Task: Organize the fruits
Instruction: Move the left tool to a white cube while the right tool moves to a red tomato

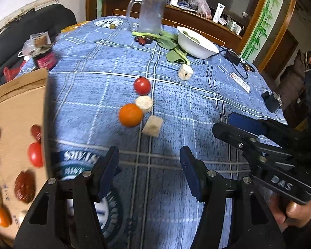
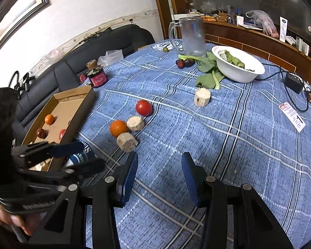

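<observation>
A: Left claw (image 1: 149, 172) is spread wide, nothing between the pads, hanging over the blue plaid cloth (image 1: 105, 62). Right claw (image 2: 159, 178) is the same: gaping, empty, low over the tabletop.

B: And just ahead of them?

A: An orange (image 2: 118, 128) touching two pale chunks (image 2: 135, 123), with a tomato (image 2: 143, 108) just beyond. A third chunk (image 2: 202, 97) sits apart, near the greens (image 2: 207, 76).

B: The box?

A: The cardboard tray (image 2: 72, 103) lies to the left at the tabletop's edge, already holding oranges, a tomato and dark red fruit. Nothing blocks the way from the claws to the loose fruit.

B: Farther back?

A: A white bowl (image 2: 238, 72) with leaves, dark plums (image 2: 185, 62), a plastic pitcher (image 2: 191, 37), a red-labelled jar (image 2: 97, 76). A black sofa (image 2: 72, 62) is behind, a cluttered wooden counter (image 2: 248, 35) to the right.
</observation>
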`<state>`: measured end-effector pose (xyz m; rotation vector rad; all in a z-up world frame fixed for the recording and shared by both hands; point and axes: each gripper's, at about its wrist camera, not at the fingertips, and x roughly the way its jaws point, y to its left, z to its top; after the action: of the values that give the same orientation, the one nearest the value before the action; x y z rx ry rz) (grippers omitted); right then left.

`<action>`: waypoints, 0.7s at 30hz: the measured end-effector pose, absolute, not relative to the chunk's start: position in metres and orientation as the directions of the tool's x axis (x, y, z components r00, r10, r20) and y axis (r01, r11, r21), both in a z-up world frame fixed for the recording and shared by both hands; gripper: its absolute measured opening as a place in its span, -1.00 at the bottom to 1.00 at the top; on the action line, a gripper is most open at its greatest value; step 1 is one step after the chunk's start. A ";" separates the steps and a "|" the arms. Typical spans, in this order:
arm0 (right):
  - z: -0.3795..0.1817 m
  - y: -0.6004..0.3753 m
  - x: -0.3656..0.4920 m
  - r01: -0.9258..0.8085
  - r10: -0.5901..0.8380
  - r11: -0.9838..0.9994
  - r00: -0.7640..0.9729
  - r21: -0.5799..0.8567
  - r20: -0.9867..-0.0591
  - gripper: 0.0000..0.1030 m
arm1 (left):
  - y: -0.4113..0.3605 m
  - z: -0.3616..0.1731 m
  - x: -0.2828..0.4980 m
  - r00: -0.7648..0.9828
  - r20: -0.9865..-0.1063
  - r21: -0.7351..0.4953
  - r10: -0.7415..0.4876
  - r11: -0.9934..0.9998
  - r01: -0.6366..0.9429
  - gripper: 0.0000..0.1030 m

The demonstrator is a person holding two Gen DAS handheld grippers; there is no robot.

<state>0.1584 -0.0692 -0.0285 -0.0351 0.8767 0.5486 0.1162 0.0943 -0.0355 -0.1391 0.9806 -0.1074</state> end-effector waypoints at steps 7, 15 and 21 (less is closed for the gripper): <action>-0.034 -0.072 0.172 -0.463 0.440 0.864 0.506 0.196 -0.742 -0.11 | 0.084 -0.053 0.150 0.517 -0.839 -0.177 -0.167 0.984 0.031 0.15; -0.042 -0.058 0.198 -0.469 0.464 0.853 0.481 0.229 -0.744 -0.13 | 0.089 -0.066 0.159 0.515 -0.826 -0.228 -0.227 0.972 0.062 -0.61; -0.053 -0.016 0.225 -0.501 0.523 0.818 0.447 0.282 -0.725 -0.14 | 0.112 -0.060 0.134 0.530 -0.814 -0.264 -0.237 0.964 0.025 -0.61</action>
<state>0.2250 -0.0160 -0.0527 0.0278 0.9080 0.6341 0.1335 0.1118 -0.0599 -0.2315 1.0023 -0.1581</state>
